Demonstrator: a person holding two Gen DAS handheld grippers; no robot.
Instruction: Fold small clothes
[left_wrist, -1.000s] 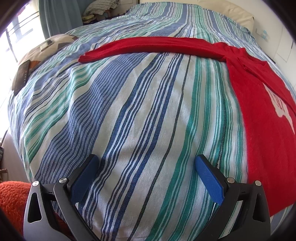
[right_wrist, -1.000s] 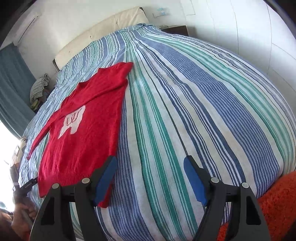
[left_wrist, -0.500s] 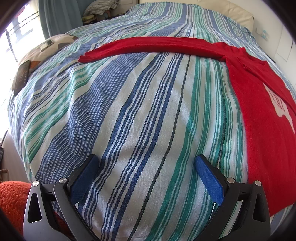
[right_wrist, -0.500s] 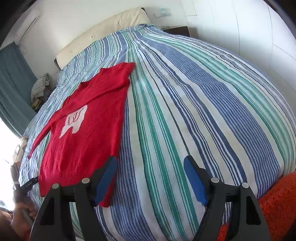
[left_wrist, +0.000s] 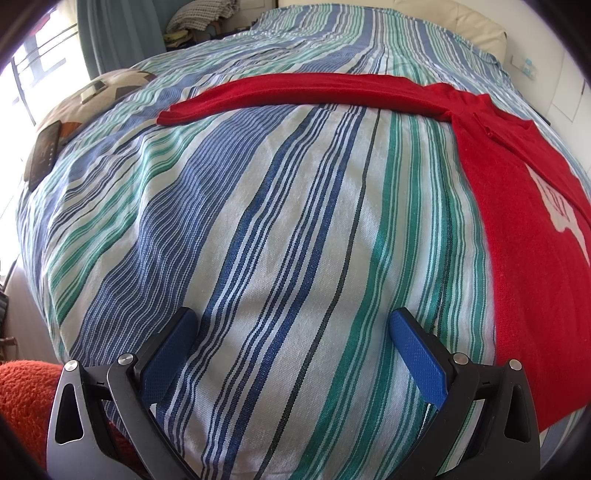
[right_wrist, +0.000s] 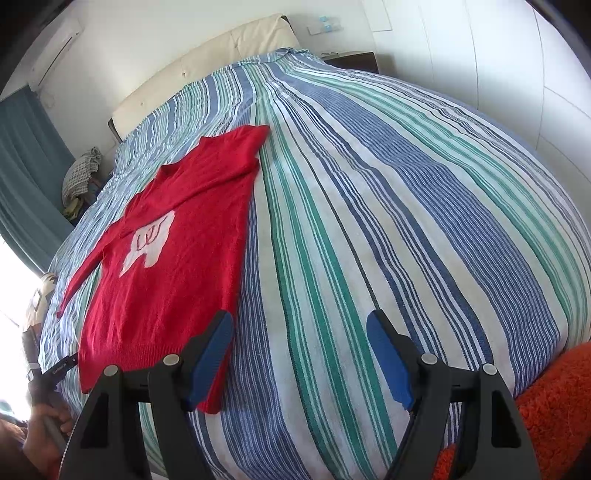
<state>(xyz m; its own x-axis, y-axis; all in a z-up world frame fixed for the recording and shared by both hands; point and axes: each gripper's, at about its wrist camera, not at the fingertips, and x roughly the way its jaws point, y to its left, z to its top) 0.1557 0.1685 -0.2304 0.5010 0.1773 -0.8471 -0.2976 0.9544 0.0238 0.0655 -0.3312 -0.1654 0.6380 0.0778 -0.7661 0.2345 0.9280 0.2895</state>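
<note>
Both claws are spread wide and holding nothing. The left gripper hangs over bare striped bedspread, blue pads far apart, not touching any cloth. The right gripper is spread just as wide, and its left pad sits right over the bottom corner of the red sweater; hard to tell if it actually touches the knit or just hovers above it.

The sweater lies flat, front up, on the bedspread, with one sleeve folded across the chest and the other stretched straight out to the side. There's a white patch on the chest with red lettering, looks like a "W", can't read more.

Further off on the left there's a patterned cushion with a dark phone-like slab on it. Past the bed sits a cream headboard. No containers anywhere.
</note>
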